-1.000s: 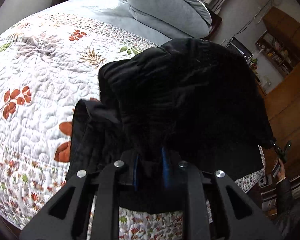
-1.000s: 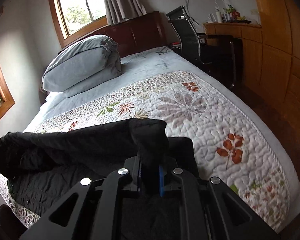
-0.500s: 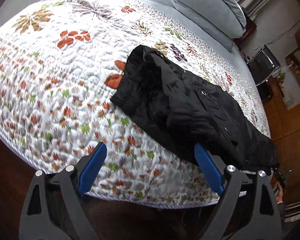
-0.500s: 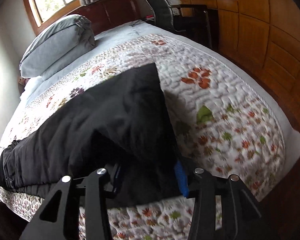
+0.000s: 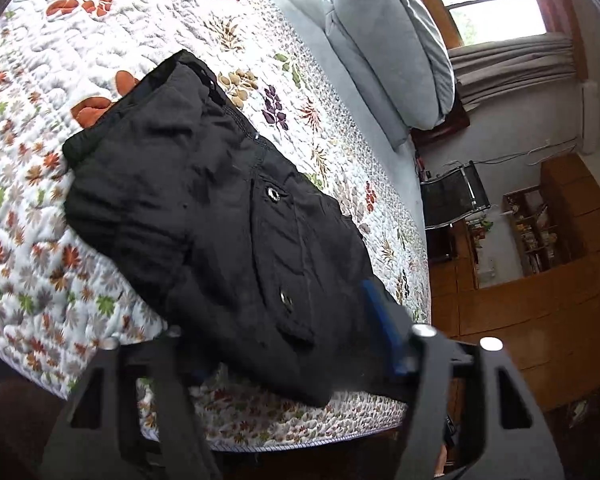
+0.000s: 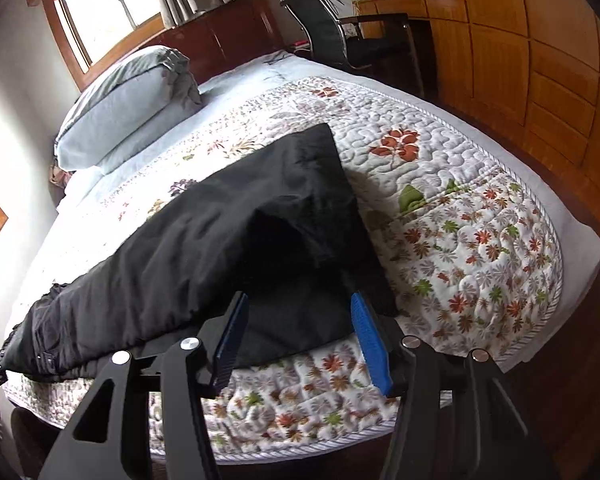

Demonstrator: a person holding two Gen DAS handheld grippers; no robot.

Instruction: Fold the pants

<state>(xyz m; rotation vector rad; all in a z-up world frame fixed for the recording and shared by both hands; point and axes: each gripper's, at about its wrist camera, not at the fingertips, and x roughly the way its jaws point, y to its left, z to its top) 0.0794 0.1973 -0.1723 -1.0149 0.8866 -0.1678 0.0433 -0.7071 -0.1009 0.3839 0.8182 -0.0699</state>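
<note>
Black padded pants (image 5: 204, 200) lie flat across the near end of the bed, the waist end with its metal snaps in the left wrist view. My left gripper (image 5: 272, 320) sits at the bed's edge with its jaws closing. The near waist edge lies between them and covers the left pad, so only the blue right pad (image 5: 379, 328) shows clearly. In the right wrist view the leg end of the pants (image 6: 180, 248) rests on the quilt. My right gripper (image 6: 300, 300) is opening, with the hem edge in the gap and neither pad touching it.
A floral quilt (image 6: 459, 220) covers the bed. A folded grey duvet (image 6: 128, 108) lies near the dark headboard. A black chair (image 6: 319, 12) and wooden cabinets (image 6: 539, 60) stand beyond the bed's right side, with wooden floor below.
Both grippers were shut on the lifted pants and have let go; the pants now lie flat on the bed. The left gripper opened wide, rolled and moved in over the waist edge. The right backed toward the bed's edge.
</note>
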